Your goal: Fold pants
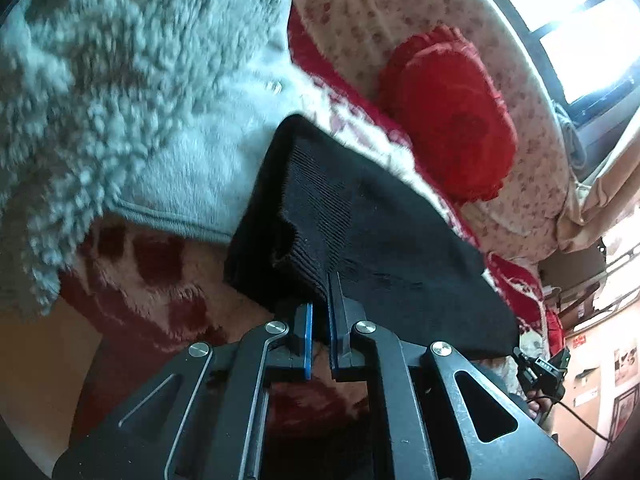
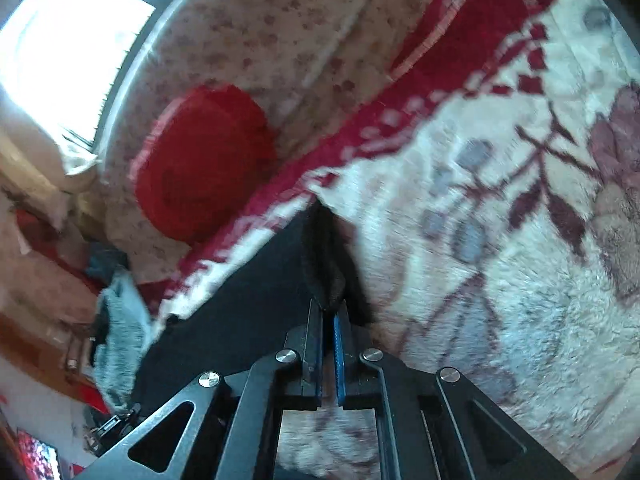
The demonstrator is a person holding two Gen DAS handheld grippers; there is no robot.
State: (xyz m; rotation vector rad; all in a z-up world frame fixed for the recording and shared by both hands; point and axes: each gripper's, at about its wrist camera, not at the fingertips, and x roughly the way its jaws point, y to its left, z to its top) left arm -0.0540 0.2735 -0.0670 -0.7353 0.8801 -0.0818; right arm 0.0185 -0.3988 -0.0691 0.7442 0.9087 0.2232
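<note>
Black ribbed-knit pants (image 1: 372, 216), stretched taut between both pinching hand-held grippers.

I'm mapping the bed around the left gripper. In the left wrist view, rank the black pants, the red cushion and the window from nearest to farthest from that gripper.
1. Black pants: clamped between the fingers of the left gripper, straight ahead.
2. Red cushion: beyond the pants, up and to the right, on the floral bedding.
3. Window: farthest, top right corner, behind the cushion.
</note>
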